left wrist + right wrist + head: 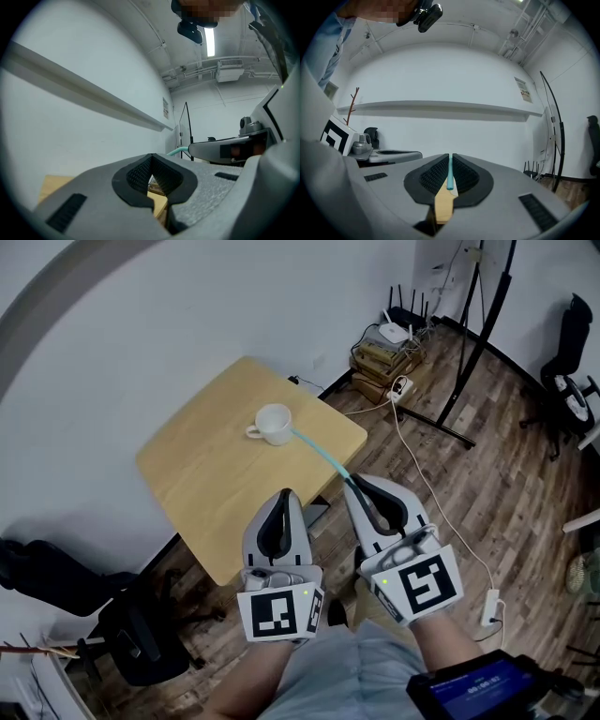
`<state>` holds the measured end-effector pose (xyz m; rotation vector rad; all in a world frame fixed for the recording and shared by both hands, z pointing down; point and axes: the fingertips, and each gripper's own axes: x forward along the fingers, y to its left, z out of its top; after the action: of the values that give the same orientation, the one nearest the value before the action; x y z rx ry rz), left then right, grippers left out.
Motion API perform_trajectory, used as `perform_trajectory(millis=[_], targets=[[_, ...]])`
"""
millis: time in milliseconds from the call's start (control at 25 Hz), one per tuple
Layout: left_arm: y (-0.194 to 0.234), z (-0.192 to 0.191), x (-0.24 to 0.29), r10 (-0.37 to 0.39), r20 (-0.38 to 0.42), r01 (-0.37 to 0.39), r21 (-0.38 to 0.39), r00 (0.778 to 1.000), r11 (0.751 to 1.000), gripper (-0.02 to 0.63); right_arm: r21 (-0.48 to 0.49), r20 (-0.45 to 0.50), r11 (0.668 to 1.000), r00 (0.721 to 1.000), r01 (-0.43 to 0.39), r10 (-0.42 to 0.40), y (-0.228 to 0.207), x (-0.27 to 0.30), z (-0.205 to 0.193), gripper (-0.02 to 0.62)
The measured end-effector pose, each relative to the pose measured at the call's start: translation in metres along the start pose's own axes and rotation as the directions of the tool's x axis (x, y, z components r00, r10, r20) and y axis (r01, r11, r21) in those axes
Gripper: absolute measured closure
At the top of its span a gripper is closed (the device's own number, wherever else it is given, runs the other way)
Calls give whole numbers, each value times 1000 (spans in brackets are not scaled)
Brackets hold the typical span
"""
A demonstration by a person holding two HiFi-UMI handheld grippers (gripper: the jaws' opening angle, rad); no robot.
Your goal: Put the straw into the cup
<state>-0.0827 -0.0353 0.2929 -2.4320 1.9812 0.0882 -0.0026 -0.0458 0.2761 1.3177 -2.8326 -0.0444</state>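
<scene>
Nearest, the left gripper [285,495] is closed on nothing. Beside it, the right gripper [352,482] pinches one end of the straw [321,454], which slants away over the bench [206,474], far tip at the rim of the cup [274,424].

Nothing can be read: the wall notice [524,89] and the blue screen [480,681] carry print too small to make out
</scene>
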Motion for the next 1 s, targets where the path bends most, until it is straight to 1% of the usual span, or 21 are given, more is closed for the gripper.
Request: perform_trajectory(millis=[120, 240, 440, 520, 640, 720, 1000], targets=[[3, -11, 30, 19, -24, -19, 0, 1000, 1000, 609, 40, -12, 999, 1000, -18, 19, -21, 20, -10, 572], [3, -19, 63, 42, -43, -42, 8, 998, 999, 609, 39, -34, 998, 998, -54, 55, -47, 41, -22, 572], [10, -20, 113, 114, -56, -112, 30, 992, 993, 609, 67, -43, 989, 990, -131, 134, -82, 79, -29, 572], [13, -15, 129, 150, -51, -148, 43, 987, 988, 609, 74, -34, 983, 984, -170, 173, -94, 92, -26, 572], [17, -7, 147, 204, -35, -201, 61, 978, 978, 609, 63, -29, 970, 971, -234, 236, -107, 109, -23, 572], [22, 1, 154, 240, -16, -238, 72, 971, 968, 609, 53, -10, 961, 962, -271, 272, -111, 120, -16, 573], [43, 26, 156, 343, 44, -346, 95, 938, 934, 609, 28, 56, 929, 928, -369, 367, -105, 144, 12, 572]])
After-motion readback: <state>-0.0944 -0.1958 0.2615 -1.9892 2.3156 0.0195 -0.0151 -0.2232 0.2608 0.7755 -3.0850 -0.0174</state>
